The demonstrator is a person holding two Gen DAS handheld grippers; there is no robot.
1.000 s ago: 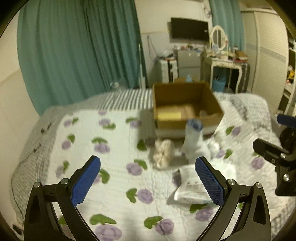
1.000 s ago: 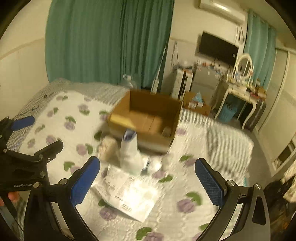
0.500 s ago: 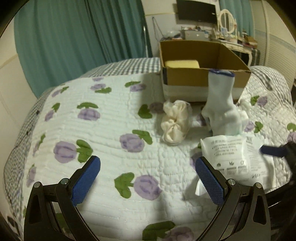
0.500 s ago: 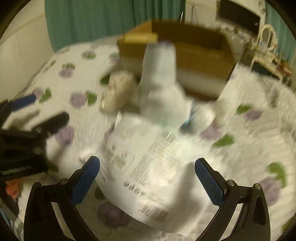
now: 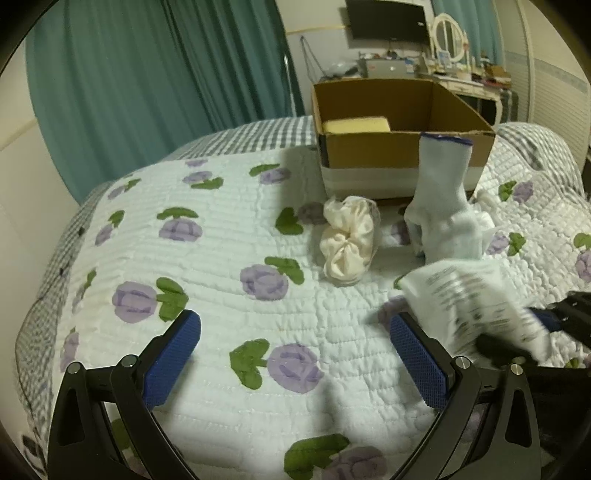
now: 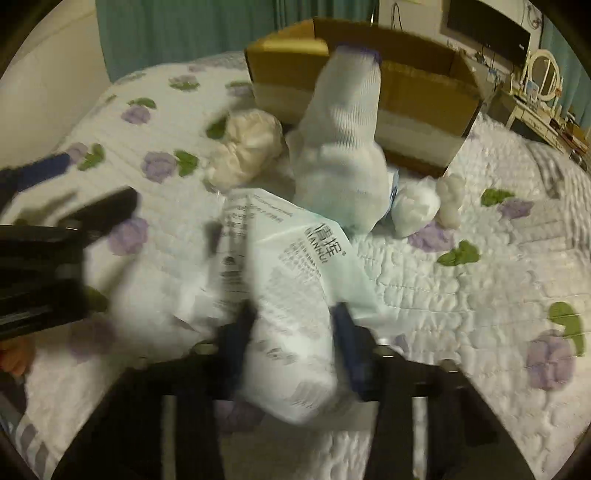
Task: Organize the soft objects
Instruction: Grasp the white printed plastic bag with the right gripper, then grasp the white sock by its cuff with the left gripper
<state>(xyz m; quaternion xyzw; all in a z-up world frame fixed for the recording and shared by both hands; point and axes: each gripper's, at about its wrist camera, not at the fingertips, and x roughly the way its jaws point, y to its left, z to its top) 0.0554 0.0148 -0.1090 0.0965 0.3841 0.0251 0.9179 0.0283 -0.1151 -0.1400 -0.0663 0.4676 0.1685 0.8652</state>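
Right gripper [image 6: 291, 328] fingers just closed, pinching white printed packet [image 6: 295, 280]; left gripper [image 5: 295, 362] fingers wide, empty.

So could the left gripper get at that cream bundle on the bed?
Probably yes. The left gripper is open and empty, and only bare quilt lies between it and the cream bundle.

Background: teal curtains [image 5: 155, 85] behind a bed covered by a white quilt [image 5: 207, 258] with purple flowers, wall-mounted television [image 5: 388, 18], and cluttered white dressing table [image 5: 465, 79] with oval mirror [image 5: 448, 37].
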